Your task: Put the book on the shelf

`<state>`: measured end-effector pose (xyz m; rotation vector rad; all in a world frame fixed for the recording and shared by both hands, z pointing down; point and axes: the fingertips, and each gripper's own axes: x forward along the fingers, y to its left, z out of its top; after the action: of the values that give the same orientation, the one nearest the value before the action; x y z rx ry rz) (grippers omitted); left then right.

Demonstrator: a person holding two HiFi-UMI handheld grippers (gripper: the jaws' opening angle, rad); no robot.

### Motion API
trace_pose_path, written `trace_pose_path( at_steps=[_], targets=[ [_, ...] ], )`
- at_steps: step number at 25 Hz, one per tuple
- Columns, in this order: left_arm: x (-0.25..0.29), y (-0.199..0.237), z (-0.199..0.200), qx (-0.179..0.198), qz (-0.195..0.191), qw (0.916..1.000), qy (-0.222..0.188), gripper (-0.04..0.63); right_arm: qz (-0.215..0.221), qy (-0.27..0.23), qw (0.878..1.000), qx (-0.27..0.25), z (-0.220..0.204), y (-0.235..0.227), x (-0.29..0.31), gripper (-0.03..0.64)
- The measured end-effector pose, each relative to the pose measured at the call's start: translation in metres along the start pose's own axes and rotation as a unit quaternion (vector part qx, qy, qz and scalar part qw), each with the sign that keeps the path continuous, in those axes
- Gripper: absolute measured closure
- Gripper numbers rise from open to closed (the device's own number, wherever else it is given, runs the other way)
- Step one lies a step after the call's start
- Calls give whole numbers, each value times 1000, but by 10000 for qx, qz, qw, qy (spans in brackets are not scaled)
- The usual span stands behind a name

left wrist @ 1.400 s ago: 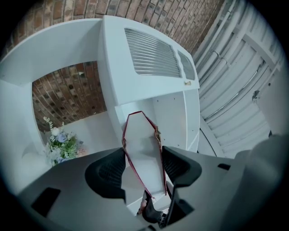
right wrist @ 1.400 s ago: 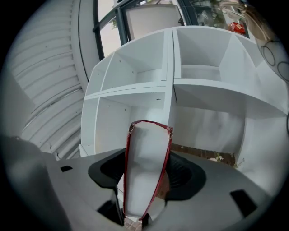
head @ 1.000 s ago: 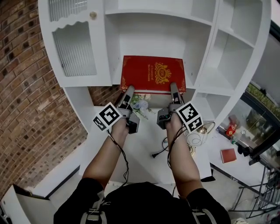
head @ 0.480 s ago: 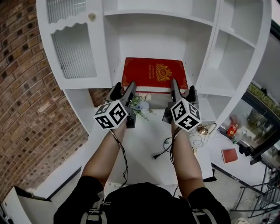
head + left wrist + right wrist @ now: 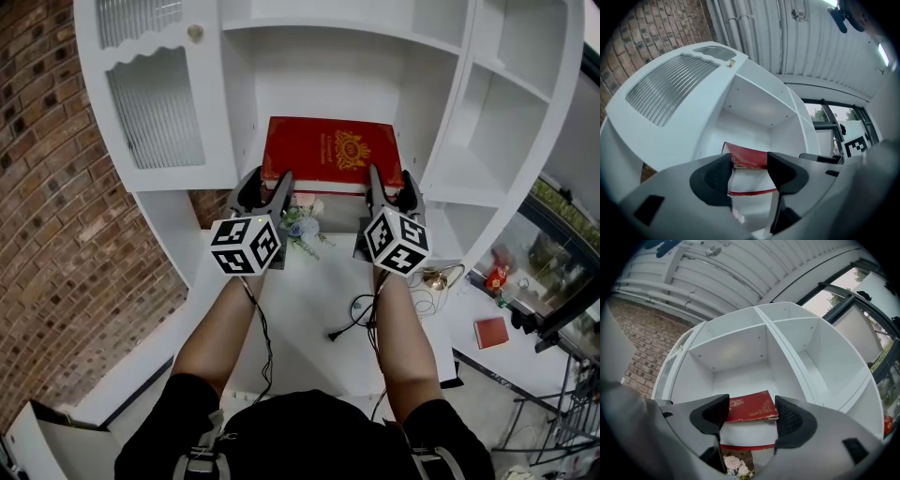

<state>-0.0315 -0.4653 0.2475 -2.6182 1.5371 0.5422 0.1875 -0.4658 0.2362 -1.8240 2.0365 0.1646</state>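
Note:
The red book [image 5: 330, 155] with gold ornament lies flat on the floor of the white shelf's [image 5: 412, 141] middle compartment, its near edge at the shelf's front. My left gripper [image 5: 264, 187] is at the book's near left corner and my right gripper [image 5: 391, 187] at its near right corner. Both sets of jaws stand apart and are closing, with no pad pressing on the book. In the left gripper view the book's corner [image 5: 750, 157] shows just past the left gripper's [image 5: 749, 171] tips. The right gripper view shows the cover [image 5: 745, 409] beyond the right gripper's [image 5: 751, 411] tips.
A small bunch of flowers [image 5: 302, 225] sits under the shelf between my grippers. A black cable [image 5: 342, 328] trails over the white table top. A ribbed glass cupboard door [image 5: 155, 103] is to the left, open compartments [image 5: 487, 131] to the right, a brick wall [image 5: 56, 234] far left.
Both grippers have let go of the book, opened and drawn back a little toward me. The book stays lying on the shelf.

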Motion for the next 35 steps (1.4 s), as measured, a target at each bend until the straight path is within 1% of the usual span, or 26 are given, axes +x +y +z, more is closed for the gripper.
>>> trace_pose_path(
  at_steps=[5, 9, 15, 19, 23, 29, 30, 31, 33, 34, 35],
  targets=[
    [10, 3, 2, -16, 34, 10000, 43, 347, 6, 164, 9999, 20, 1, -2, 11, 296],
    [21, 6, 2, -67, 82, 9997, 204, 347, 6, 319, 9995, 33, 1, -5, 23, 295],
    [38, 12, 0, -271, 155, 9985, 453, 345, -88, 846, 9963, 125, -4, -10, 44, 295],
    [47, 16, -2, -292, 204, 9981, 502, 345, -187, 1121, 9934, 130, -8, -14, 53, 295],
    [48, 16, -3, -286, 224, 9981, 502, 345, -315, 1163, 9927, 108, -5, -16, 50, 295],
    [48, 16, -4, -373, 276, 9975, 542, 345, -351, 1347, 9901, 181, -8, -17, 51, 293],
    [49, 16, -2, -277, 291, 9977, 552, 344, -338, 1331, 9904, 171, -7, -16, 52, 293],
    [48, 16, 1, -64, 324, 9979, 560, 342, -324, 1225, 9918, 134, -3, -16, 52, 291],
    [44, 10, 12, 637, 441, 9958, 493, 333, -302, 692, 9971, 15, 12, -16, 47, 293],
    [39, 6, 19, 975, 488, 9933, 387, 325, -278, 386, 9989, -17, 22, -17, 41, 293],
    [33, 0, 26, 1221, 506, 9909, 250, 324, -224, 152, 9996, -21, 30, -15, 33, 293]
  ],
)
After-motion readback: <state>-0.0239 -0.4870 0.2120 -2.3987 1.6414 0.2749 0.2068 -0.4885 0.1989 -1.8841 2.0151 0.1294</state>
